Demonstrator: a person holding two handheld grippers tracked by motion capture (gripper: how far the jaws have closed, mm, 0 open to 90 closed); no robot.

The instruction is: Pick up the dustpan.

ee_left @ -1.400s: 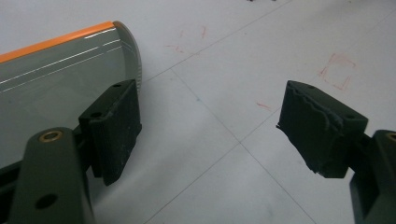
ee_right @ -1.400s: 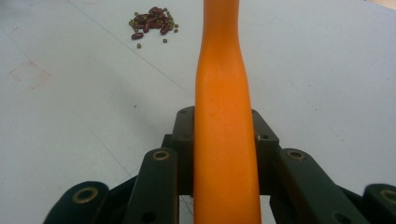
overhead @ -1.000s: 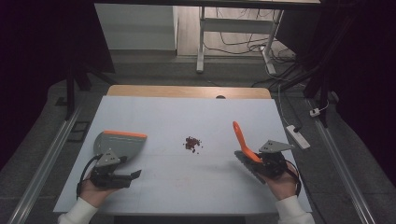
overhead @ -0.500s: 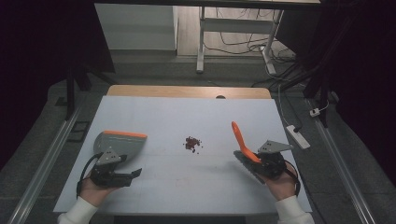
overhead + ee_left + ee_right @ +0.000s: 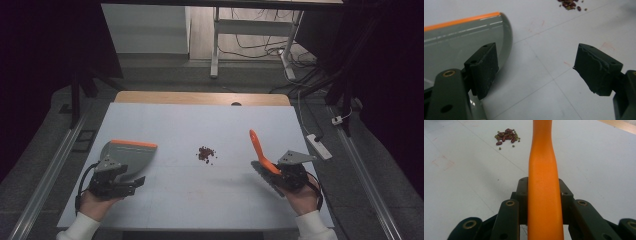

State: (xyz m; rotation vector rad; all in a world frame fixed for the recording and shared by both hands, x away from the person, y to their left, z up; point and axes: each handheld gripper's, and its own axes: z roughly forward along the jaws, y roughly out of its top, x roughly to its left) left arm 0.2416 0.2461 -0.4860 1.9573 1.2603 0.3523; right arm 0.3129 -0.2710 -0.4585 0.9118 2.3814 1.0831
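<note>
While the little heap of red beans (image 5: 204, 154) lies unswept mid-counter (image 5: 200, 210), nothing of the sweeping looks done: tools are in hand, the gathering is left. Right tongs (image 5: 272, 171) are pinching the orange brush handle (image 5: 544, 195), the beans well ahead and off to its left. Left tongs (image 5: 131, 183) stand spread, one jaw against the grey orange-edged dustpan (image 5: 454, 47) but not clamping it, the beans well apart to their right
</note>
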